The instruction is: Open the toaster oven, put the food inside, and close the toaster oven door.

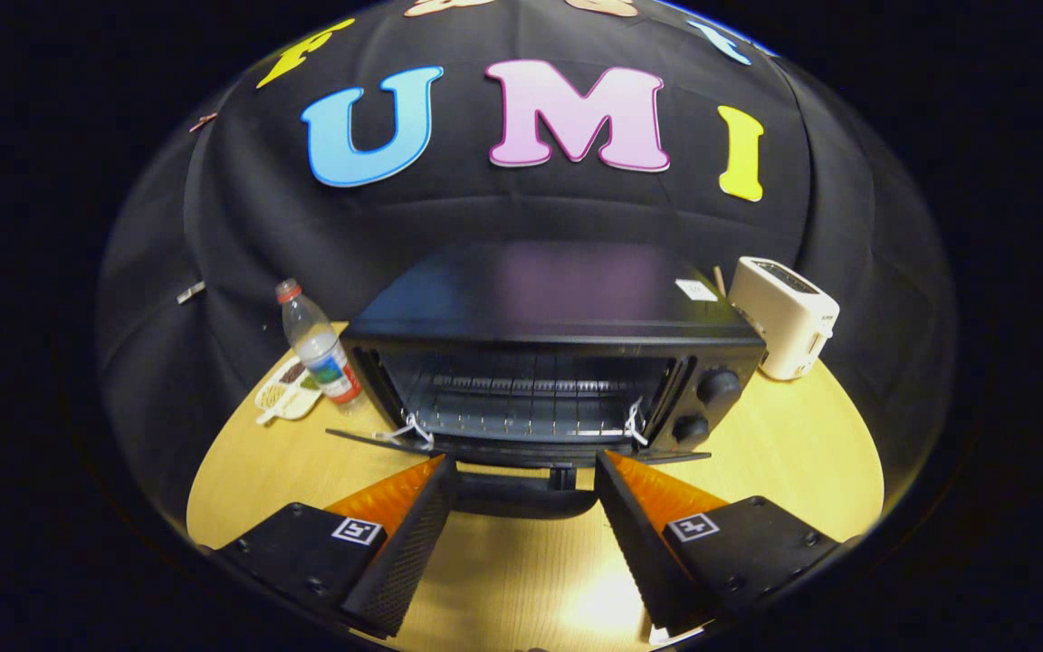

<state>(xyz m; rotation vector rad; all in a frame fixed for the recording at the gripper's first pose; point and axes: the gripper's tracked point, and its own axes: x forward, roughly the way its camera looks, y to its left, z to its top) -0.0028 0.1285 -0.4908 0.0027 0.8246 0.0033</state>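
A black toaster oven [558,308] stands on the wooden table [793,453] straight ahead of my fingers. Its door [521,448] hangs down flat and open, and its handle [526,498] lies between my fingertips. The wire rack [521,398] inside looks bare. My gripper [526,466] is open, one fingertip at each end of the handle, touching nothing that I can tell. A small tray of food [286,389] lies on the table left of the oven, behind a water bottle [318,344].
A cream pop-up toaster [784,317] stands at the oven's back right corner. Two knobs [707,403] sit on the oven's right front. Bare wooden tabletop stretches below my fingers and to the oven's right. The black cloth wall rises behind everything.
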